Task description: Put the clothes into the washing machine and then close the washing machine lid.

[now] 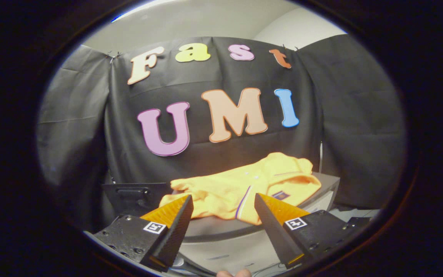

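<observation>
The gripper [223,200] has its 2 fingers spread apart, holding nothing; just ahead of them, partly between the tips, a yellow shirt [240,188] lies crumpled on top of the grey washing machine [221,234]; a dark lid panel [137,196] stands beyond the left finger; behind everything hangs the black cloth wall [352,127].

Supporting surface: the grey washing machine [323,184], its top serving as the carrier. One yellow shirt [240,188] lies crumpled directly on it, spread across the top, collar toward 1 o'clock, hem draping toward 6 o'clock. A dark raised lid [135,194] stands at 9 o'clock of the shirt.
</observation>
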Demonstrator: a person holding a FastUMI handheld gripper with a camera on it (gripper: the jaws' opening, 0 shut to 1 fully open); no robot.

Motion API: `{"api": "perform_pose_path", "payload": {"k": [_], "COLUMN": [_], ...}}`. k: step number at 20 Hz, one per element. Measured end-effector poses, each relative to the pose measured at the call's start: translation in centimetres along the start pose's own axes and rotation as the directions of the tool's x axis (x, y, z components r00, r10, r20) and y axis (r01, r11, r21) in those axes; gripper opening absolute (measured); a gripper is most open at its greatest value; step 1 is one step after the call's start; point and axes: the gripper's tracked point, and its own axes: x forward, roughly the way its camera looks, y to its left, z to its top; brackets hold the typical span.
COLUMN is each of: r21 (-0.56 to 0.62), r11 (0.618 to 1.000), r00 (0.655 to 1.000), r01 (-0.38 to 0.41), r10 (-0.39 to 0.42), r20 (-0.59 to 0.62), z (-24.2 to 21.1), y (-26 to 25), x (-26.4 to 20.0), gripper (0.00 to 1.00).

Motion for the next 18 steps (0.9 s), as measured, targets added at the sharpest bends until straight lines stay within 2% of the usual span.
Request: {"api": "perform_pose_path", "payload": {"k": [6,9,13,15,16,17,18], "r21": [-0.099,-0.141,-0.121,-0.174,-0.189,-0.173,-0.173], "r11": [0.988,0.978,0.984,0.976,0.976,0.979,0.982], "r00": [0.985,0.974,0.956,0.918,0.900,0.924,0.908], "r01": [0.122,0.153,0.134,0.132,0.104,0.111,0.082], "r10": [-0.133,-0.174,-0.160,-0.186,-0.173,-0.165,-0.145], "r20": [-0.112,-0.149,-0.244,-0.349,-0.400,-0.345,-0.393], "z": [0.2,0.3,-1.3,-4.1,-4.7,-3.7,-4.8], "y": [-5.9,-7.4,-7.3,-7.9,-7.7,-7.4,-7.5], "x": [6.7,9.3,12.1,12.7,12.5,13.1,13.0], "gripper": [0.97,0.97,0.98,0.98,0.99,0.99,0.97]}}
